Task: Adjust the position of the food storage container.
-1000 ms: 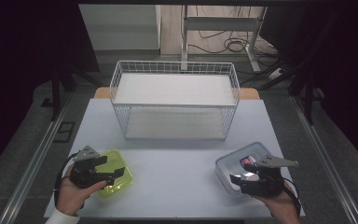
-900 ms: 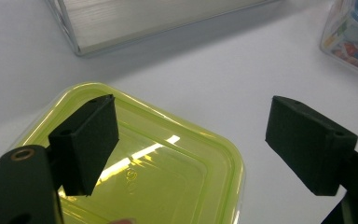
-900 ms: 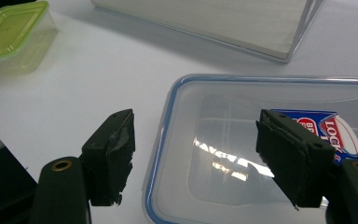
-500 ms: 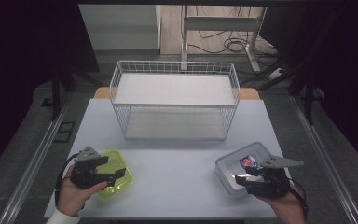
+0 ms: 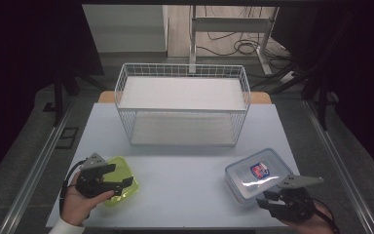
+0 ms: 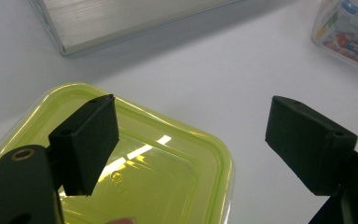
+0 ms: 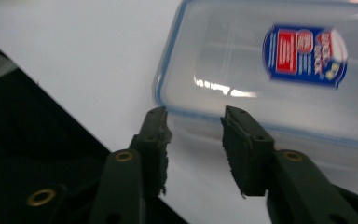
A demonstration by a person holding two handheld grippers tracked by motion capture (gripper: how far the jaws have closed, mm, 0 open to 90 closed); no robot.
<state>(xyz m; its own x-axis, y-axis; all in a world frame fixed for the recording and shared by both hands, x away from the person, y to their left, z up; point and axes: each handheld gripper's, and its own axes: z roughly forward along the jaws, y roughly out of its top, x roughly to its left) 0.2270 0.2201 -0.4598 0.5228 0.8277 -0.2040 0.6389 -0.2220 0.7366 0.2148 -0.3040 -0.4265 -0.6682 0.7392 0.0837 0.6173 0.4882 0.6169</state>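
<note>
A yellow-green lidded box (image 5: 122,175) lies at the near left of the white table. My left gripper (image 5: 118,178) hovers over it, open wide: in the left gripper view one pad (image 6: 91,140) stands above the green lid (image 6: 168,177) and the other pad (image 6: 307,140) above bare table beside it. At the near right lies a clear box with a blue-rimmed lid and a label (image 5: 259,171). My right gripper (image 5: 267,202) sits at that box's near edge (image 7: 261,84). Its jaws (image 7: 193,121) have just been closing; a narrow gap remains, with nothing between the pads.
A white wire basket rack (image 5: 182,105) with a shelf stands at the middle back of the table (image 5: 185,175). The table's front edge runs close under the right gripper, with dark floor beyond. The clear box also shows far off in the left gripper view (image 6: 349,32).
The right gripper has drawn back toward the table's near right corner, off the clear box's lid, and its jaws have narrowed. The left gripper and the green box have stayed put.
</note>
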